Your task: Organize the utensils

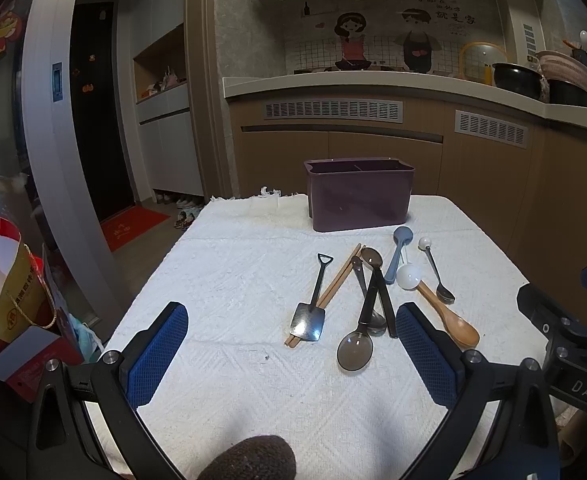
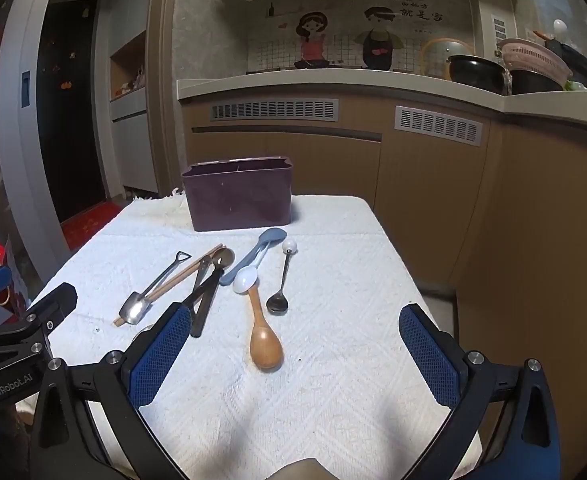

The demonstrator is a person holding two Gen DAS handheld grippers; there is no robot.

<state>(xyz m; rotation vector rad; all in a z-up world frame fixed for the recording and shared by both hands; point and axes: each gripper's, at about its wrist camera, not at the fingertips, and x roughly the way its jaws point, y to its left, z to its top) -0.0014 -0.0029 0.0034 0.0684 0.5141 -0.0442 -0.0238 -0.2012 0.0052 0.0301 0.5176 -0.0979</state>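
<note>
A purple utensil holder (image 1: 359,196) (image 2: 239,196) stands at the far side of the white cloth. In front of it lie a shovel-shaped metal spoon (image 1: 311,308) (image 2: 141,302), wooden chopsticks (image 1: 335,280), dark translucent spoons (image 1: 357,344), a blue spoon (image 1: 398,254) (image 2: 253,256), a white spoon (image 2: 246,278), a wooden spoon (image 1: 451,318) (image 2: 263,336) and a ball-ended metal spoon (image 1: 437,272) (image 2: 283,280). My left gripper (image 1: 293,352) is open and empty, short of the utensils. My right gripper (image 2: 295,356) is open and empty around the wooden spoon's bowl, above it.
The white cloth (image 1: 233,272) covers a small table with edges close on both sides. A red and yellow box (image 1: 9,300) stands at the left. Kitchen cabinets and a counter (image 2: 333,84) with pots stand behind.
</note>
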